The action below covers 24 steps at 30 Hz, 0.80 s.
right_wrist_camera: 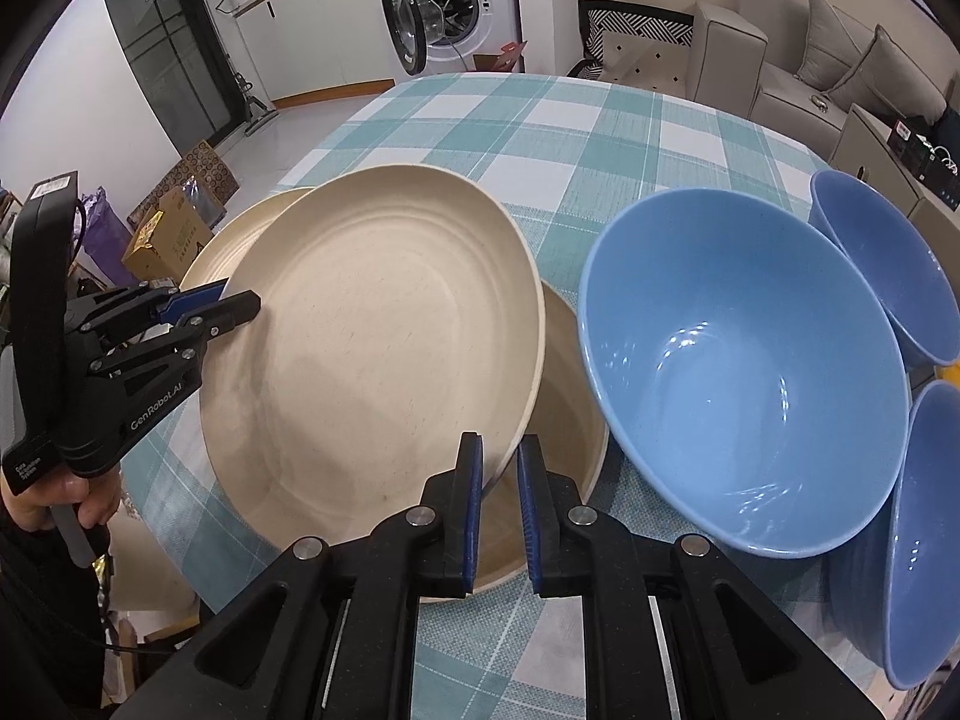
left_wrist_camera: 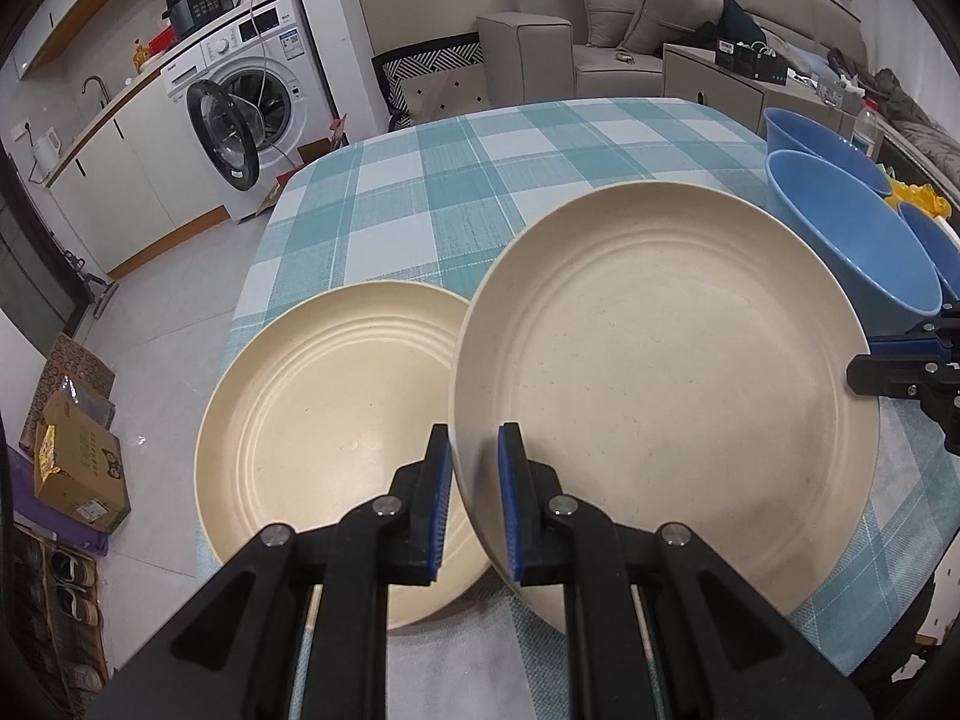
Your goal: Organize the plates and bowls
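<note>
Gripping the raised round cream plastic plate (left_wrist_camera: 660, 384) from two sides, I have the left gripper (left_wrist_camera: 474, 498) clamped on its near-left rim and the right gripper (right_wrist_camera: 499, 498) clamped on the opposite edge. In each wrist view the rim sits between the blue pads (left_wrist_camera: 509, 480), and the other tool shows pinching the far side. I judge the double hold is there to keep a wide, shallow, slippery dish level while it travels; one pinch alone would let it tip.

It hangs tilted above two more cream plates: one (left_wrist_camera: 312, 450) lies flat at the left, near the table's edge, and another (right_wrist_camera: 576, 384) peeks out beneath the lifted one on the right. My guess is that I am stacking plates into one pile, and the left one looks the likely base, though I cannot be sure which.

Three blue plastic bowls stand off to the right: a large one (right_wrist_camera: 744, 372) just beside the plates, and two further ones (right_wrist_camera: 882, 264) (right_wrist_camera: 924, 516) touching or nearly touching it. They are still separate, so nesting remains to be done.

The work surface is a table under a teal-and-white checked tablecloth (left_wrist_camera: 480, 180), woven and likely grippy. Beyond it I see a white front-loading washing machine (left_wrist_camera: 252, 102) with its door open, a grey sofa (left_wrist_camera: 630, 6), a patterned chair (left_wrist_camera: 438, 78), and cardboard boxes (left_wrist_camera: 78, 462) on the tiled floor.
</note>
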Motion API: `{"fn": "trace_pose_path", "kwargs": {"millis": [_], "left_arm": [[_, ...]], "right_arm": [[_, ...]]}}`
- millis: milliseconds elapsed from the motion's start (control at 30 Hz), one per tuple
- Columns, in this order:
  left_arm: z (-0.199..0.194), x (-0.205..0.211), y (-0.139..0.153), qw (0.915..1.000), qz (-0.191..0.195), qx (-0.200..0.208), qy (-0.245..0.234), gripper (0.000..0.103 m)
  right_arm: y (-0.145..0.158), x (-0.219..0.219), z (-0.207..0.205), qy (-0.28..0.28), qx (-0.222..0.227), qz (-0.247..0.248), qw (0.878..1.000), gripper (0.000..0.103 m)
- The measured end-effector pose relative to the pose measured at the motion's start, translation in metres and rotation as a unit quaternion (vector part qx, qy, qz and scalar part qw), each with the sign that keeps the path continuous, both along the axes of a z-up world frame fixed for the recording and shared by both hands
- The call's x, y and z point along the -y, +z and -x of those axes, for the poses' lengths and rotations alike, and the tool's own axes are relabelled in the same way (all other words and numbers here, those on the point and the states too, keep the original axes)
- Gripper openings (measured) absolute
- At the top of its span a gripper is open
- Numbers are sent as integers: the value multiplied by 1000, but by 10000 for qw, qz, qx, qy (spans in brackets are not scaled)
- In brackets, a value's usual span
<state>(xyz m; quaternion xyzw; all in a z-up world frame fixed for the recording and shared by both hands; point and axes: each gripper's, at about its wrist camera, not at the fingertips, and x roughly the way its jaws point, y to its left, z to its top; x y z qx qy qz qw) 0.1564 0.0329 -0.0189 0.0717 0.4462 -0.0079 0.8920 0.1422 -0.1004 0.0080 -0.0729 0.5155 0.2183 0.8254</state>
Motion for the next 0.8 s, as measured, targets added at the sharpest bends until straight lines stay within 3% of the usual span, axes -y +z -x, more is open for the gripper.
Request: {"fn": "trace_pose_path", "kwargs": {"millis": [800], "left_arm": [[-10,23,-8,9992,-340,-44,-195,15]], "right_arm": [[-14,15,5,-101,-131,15,9999,14]]}}
